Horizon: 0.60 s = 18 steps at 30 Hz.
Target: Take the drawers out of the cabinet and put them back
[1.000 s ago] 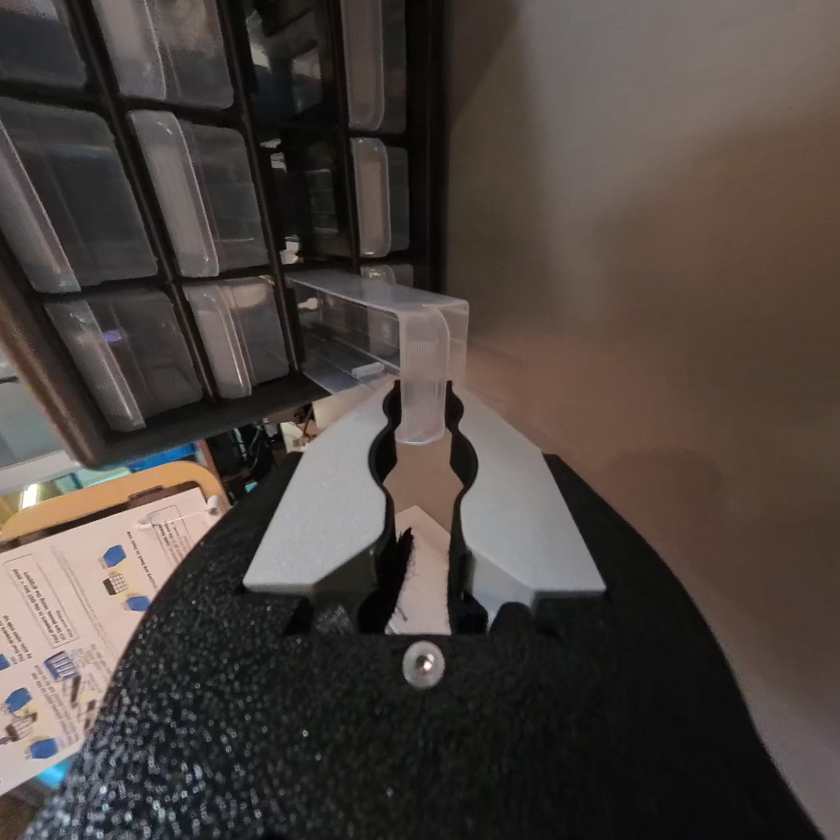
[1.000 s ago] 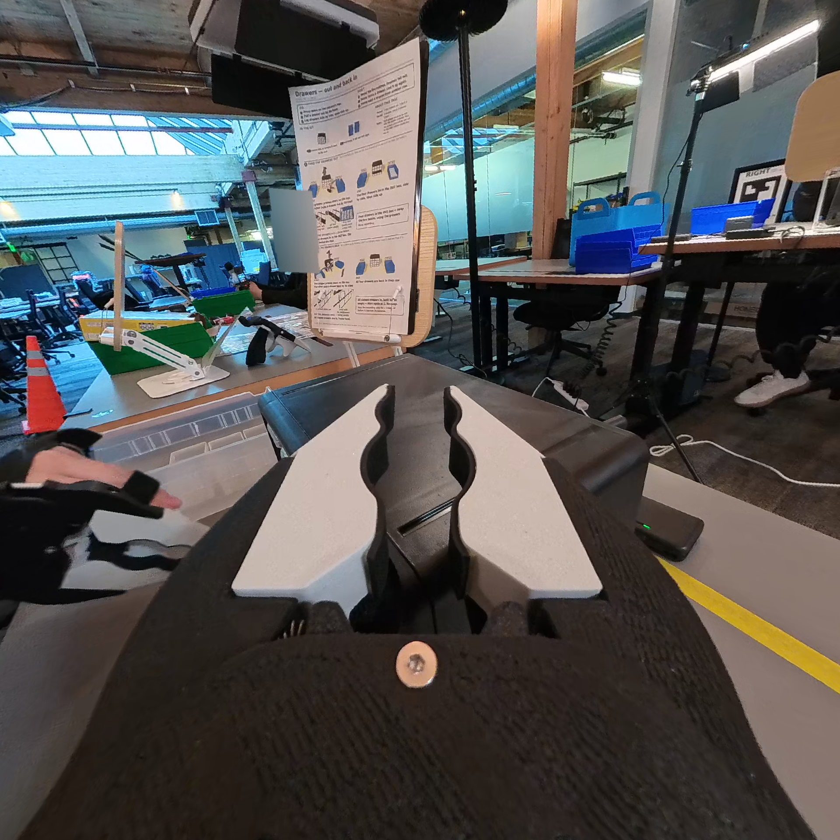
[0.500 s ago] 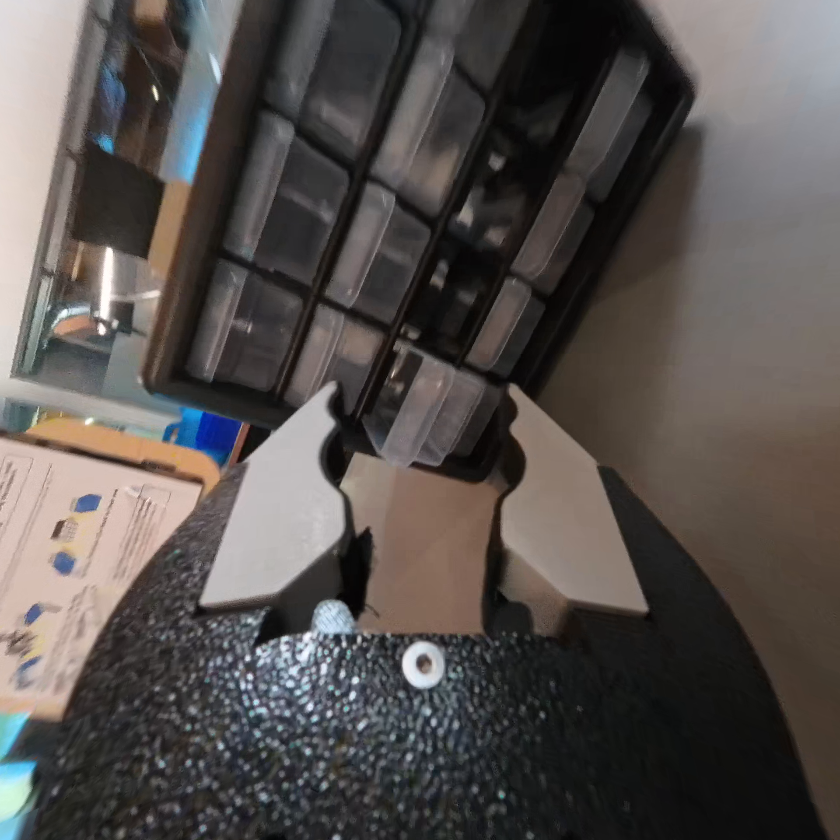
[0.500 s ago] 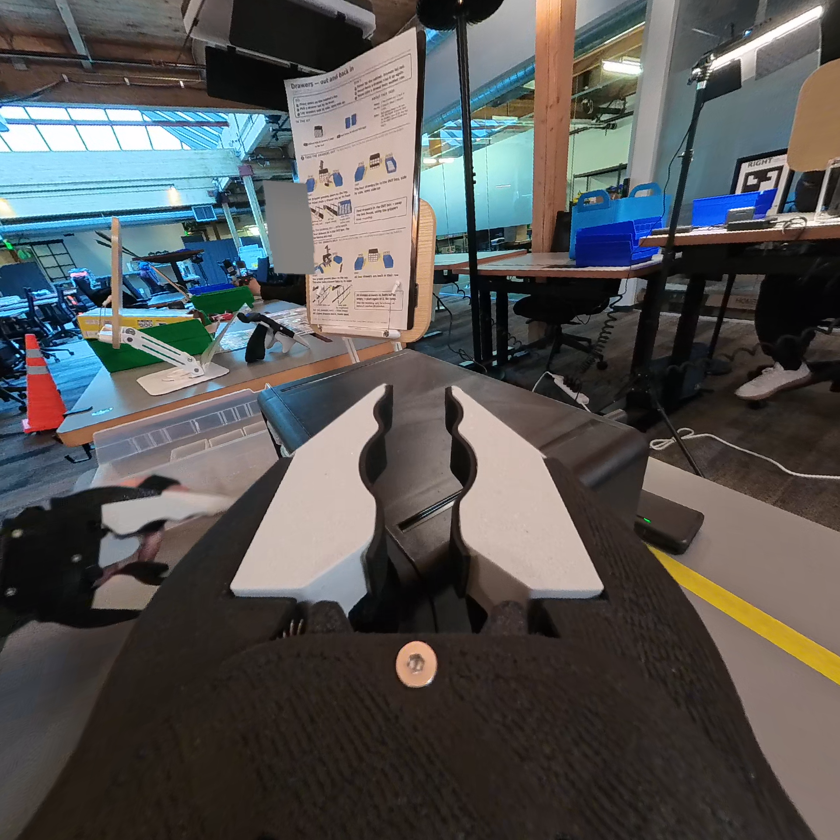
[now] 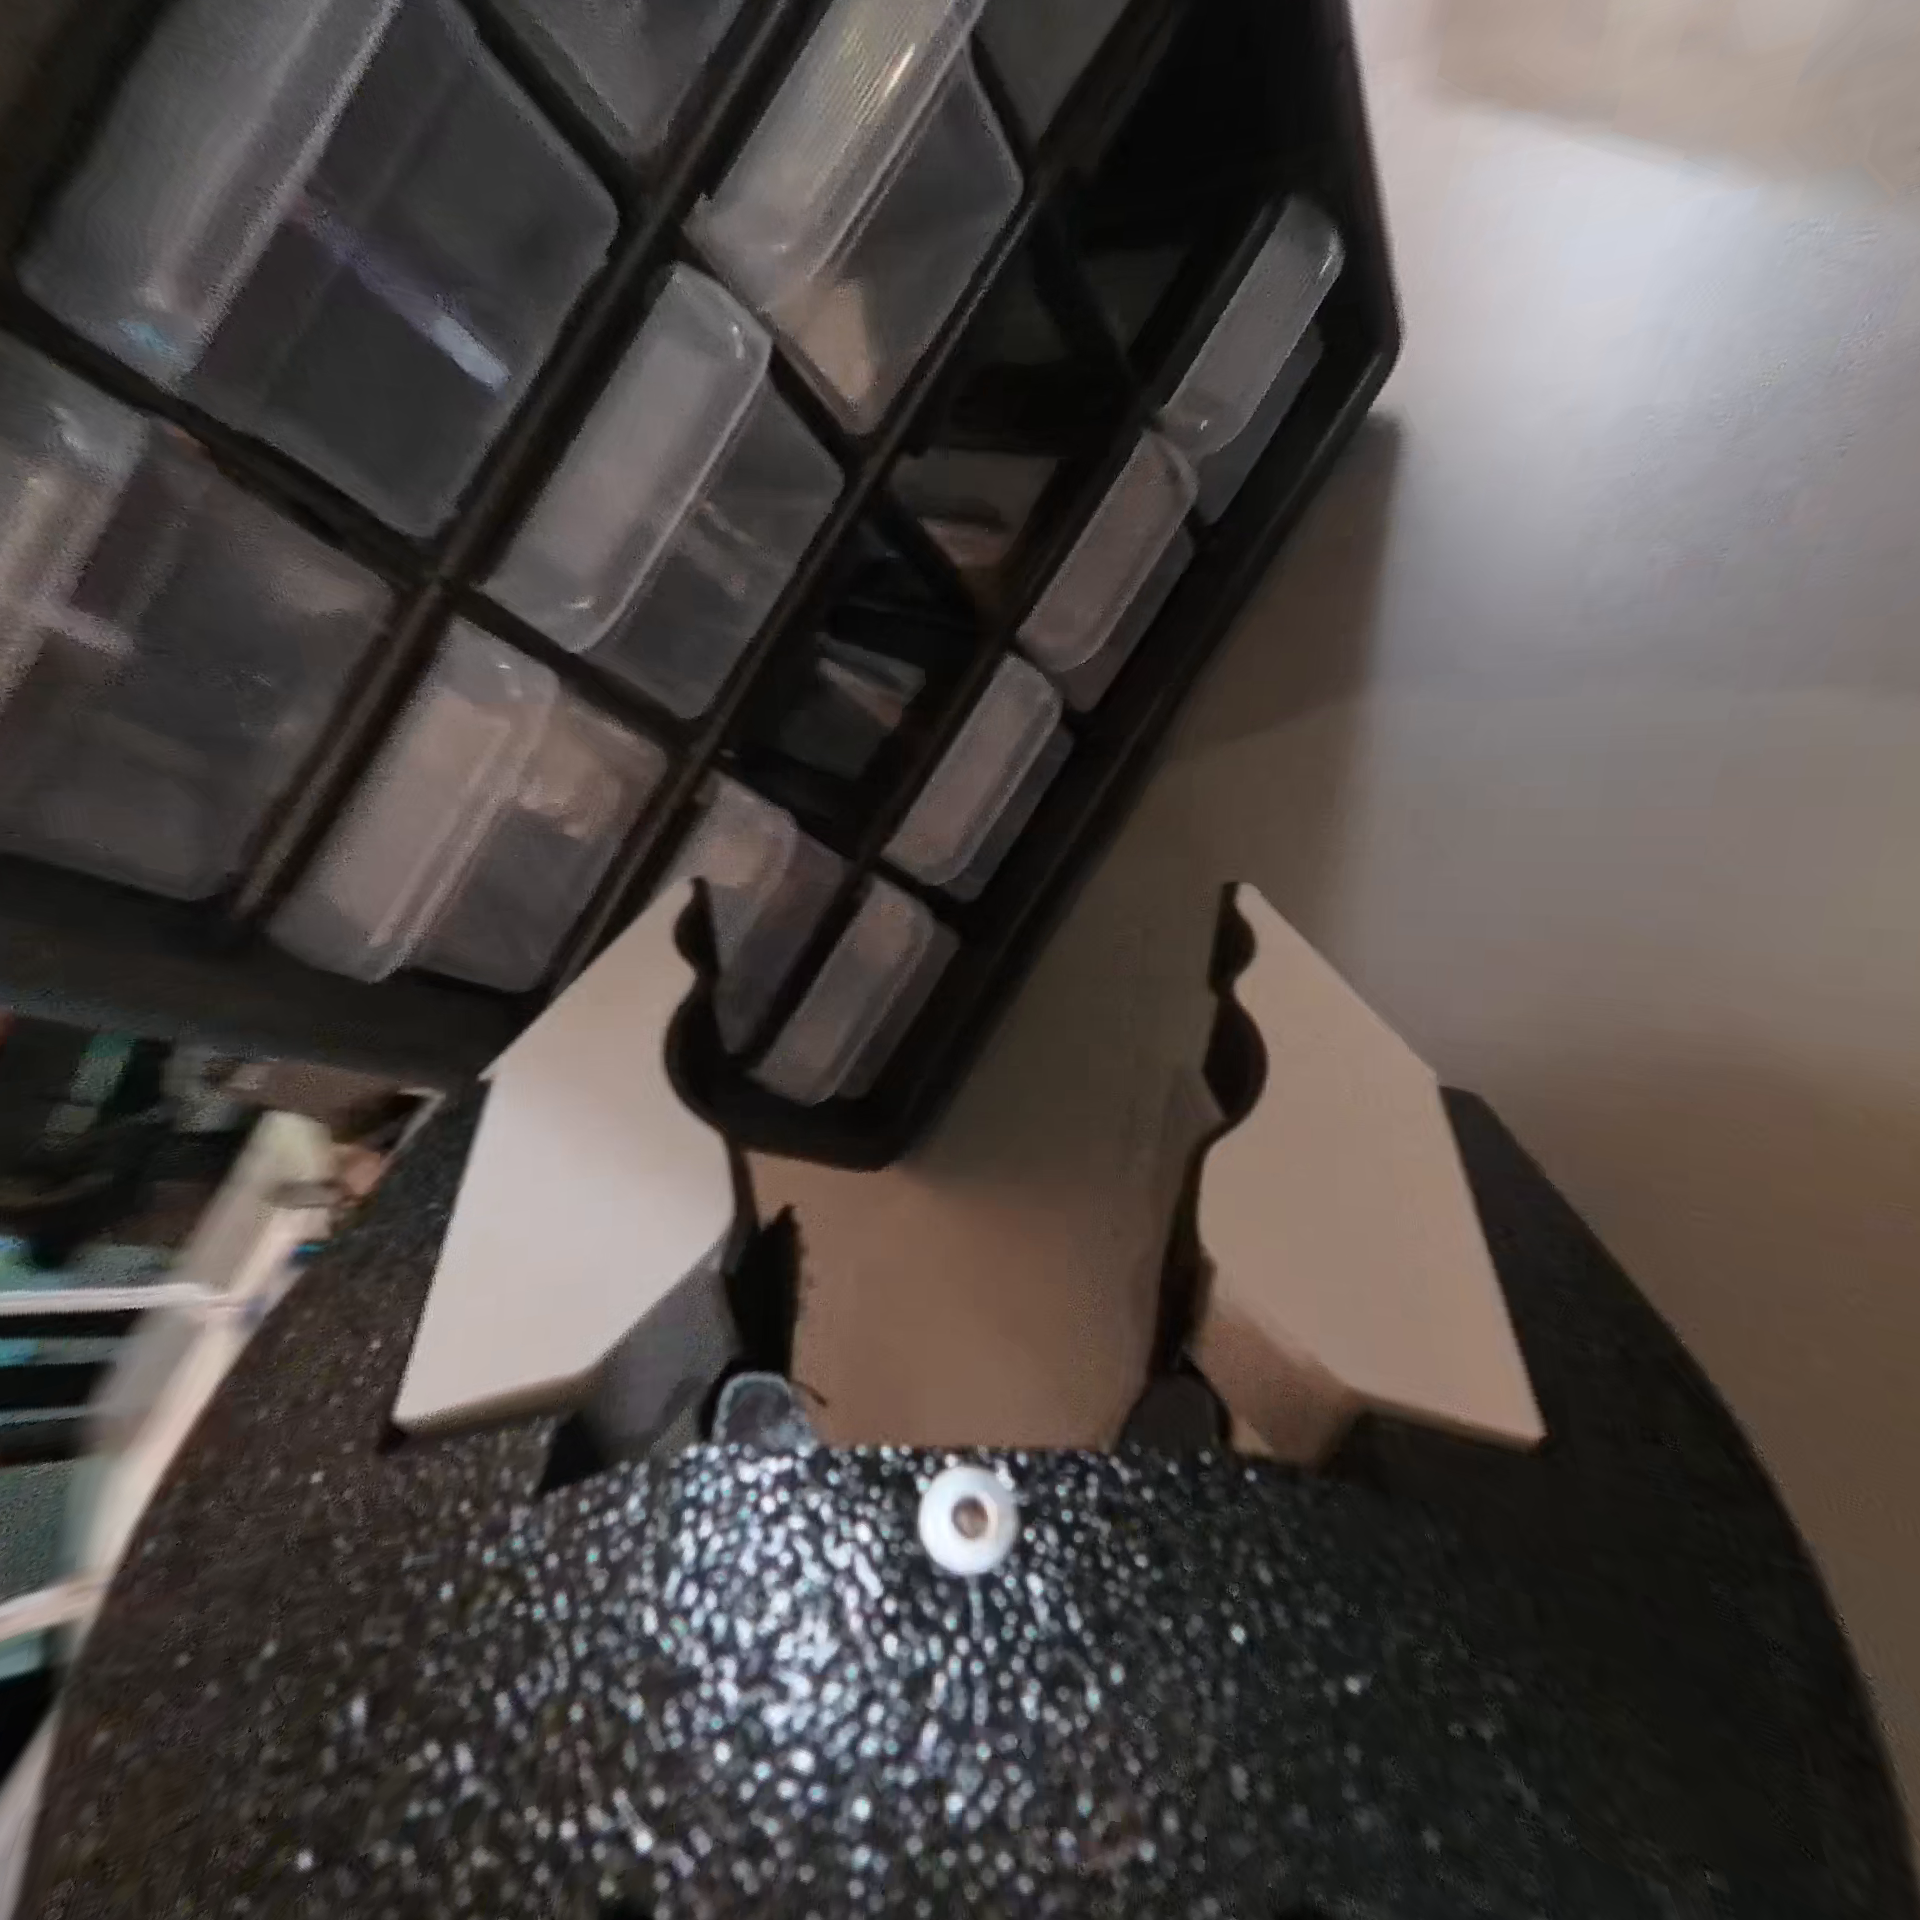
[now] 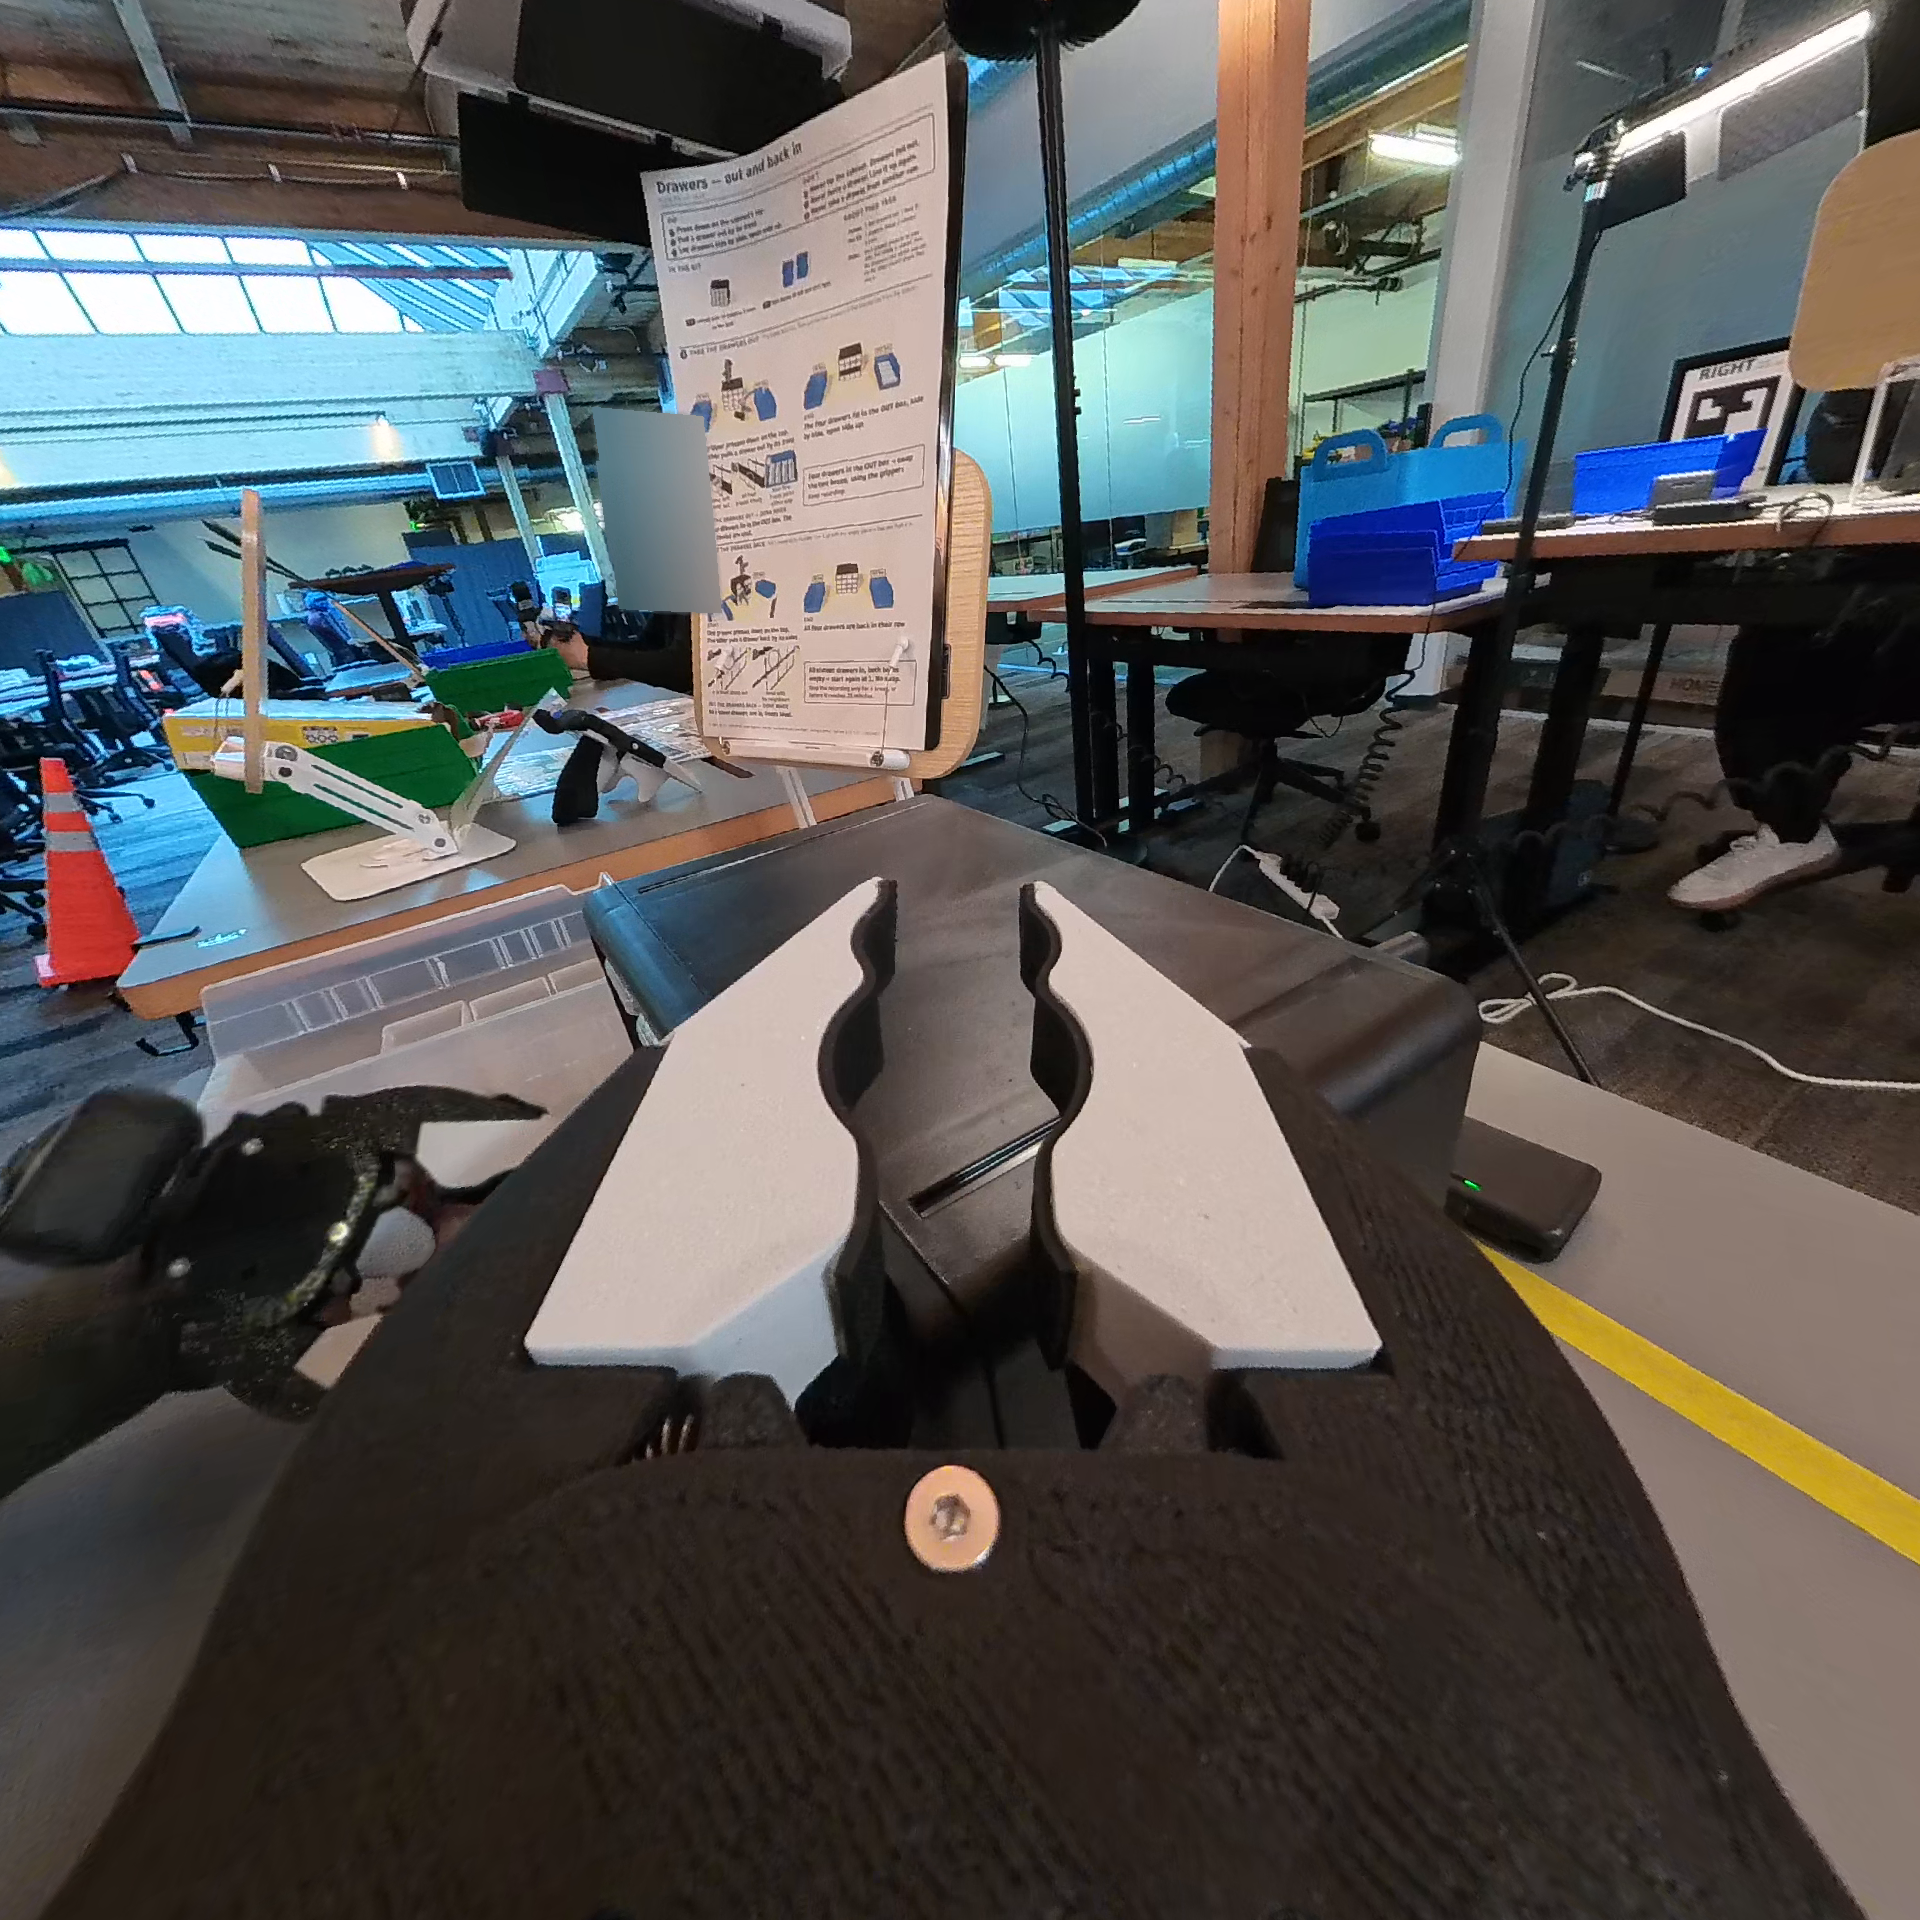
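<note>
**Q:** Left gripper (image 5: 966,935) first: what is it doing?

**A:** Its pale fingers are spread wide and hold nothing. It sits just in front of the lower right corner of the black cabinet (image 5: 1340,343), which appears tilted in the left wrist view. Clear drawers (image 5: 665,499) fill most slots; several slots in one column look dark and empty. The bottom corner drawer (image 5: 862,987) sits in its slot, seen between the fingers. This view is blurred.

**Q:** And the right gripper (image 6: 956,904)?

**A:** Its fingers have a narrow gap between them and grip nothing. It rests over the cabinet's dark top.

**Q:** What about the surface and the room?

**A:** A grey table (image 6: 1714,1288) with a yellow stripe (image 6: 1704,1423) carries the cabinet. A small black device (image 6: 1522,1205) lies just beside it. A clear plastic bin (image 6: 416,997) sits to the left. An instruction sheet (image 6: 810,436) stands upright behind. Beyond is an open workshop with desks, blue bins (image 6: 1403,530), a wooden post (image 6: 1257,281) and an orange cone (image 6: 78,873).
</note>
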### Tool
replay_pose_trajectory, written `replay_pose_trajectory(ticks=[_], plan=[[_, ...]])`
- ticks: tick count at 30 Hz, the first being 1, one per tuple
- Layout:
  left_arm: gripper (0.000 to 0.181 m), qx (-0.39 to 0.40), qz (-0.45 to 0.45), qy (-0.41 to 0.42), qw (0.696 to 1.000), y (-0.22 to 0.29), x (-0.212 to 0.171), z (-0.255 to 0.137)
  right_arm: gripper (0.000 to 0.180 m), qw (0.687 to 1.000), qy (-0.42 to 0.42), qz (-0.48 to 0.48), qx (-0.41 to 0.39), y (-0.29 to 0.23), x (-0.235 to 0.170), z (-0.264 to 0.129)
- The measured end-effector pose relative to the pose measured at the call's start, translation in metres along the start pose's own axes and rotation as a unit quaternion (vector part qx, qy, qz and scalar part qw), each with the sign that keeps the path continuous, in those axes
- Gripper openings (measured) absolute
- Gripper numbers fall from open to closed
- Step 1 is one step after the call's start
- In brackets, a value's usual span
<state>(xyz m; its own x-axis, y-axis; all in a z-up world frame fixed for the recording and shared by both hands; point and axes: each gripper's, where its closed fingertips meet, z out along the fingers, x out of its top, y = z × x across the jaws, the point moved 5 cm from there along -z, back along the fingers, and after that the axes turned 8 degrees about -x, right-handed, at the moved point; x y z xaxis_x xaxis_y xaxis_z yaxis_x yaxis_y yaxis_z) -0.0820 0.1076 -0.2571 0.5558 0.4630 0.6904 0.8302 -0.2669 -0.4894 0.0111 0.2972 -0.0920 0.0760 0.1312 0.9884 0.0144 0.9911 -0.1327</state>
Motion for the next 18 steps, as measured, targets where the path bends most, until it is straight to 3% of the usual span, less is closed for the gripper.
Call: replay_pose_trajectory(ticks=[1, 4, 9, 14, 16, 18], plan=[[0.101, -0.019, -0.025, 0.005, 0.999, 0.002, 0.002, 0.002, 0.023, 1.0, 0.0, 0.0, 0.0, 0.0, 0.0, 0.0], [0.098, -0.023, -0.032, 0.014, 0.999, 0.007, 0.004, -0.011, 0.023, 1.0, 0.0, 0.001, 0.001, 0.0, 0.0, 0.0], [0.081, 0.074, 0.008, -0.014, 0.997, -0.003, -0.009, -0.089, 0.024, 1.0, 0.003, 0.005, 0.004, 0.001, 0.0, 0.0], [0.069, 0.137, -0.052, -0.2, 0.969, -0.056, -0.087, -0.2, 0.024, 1.0, 0.006, 0.013, 0.007, 0.002, 0.0, -0.001], [0.053, 0.129, -0.067, -0.247, 0.958, -0.072, -0.115, -0.232, 0.025, 1.0, 0.008, 0.015, 0.008, 0.003, 0.0, -0.001], [0.051, 0.104, -0.049, -0.326, 0.938, -0.083, -0.149, -0.252, 0.025, 1.0, 0.008, 0.016, 0.008, 0.003, 0.0, -0.001]])
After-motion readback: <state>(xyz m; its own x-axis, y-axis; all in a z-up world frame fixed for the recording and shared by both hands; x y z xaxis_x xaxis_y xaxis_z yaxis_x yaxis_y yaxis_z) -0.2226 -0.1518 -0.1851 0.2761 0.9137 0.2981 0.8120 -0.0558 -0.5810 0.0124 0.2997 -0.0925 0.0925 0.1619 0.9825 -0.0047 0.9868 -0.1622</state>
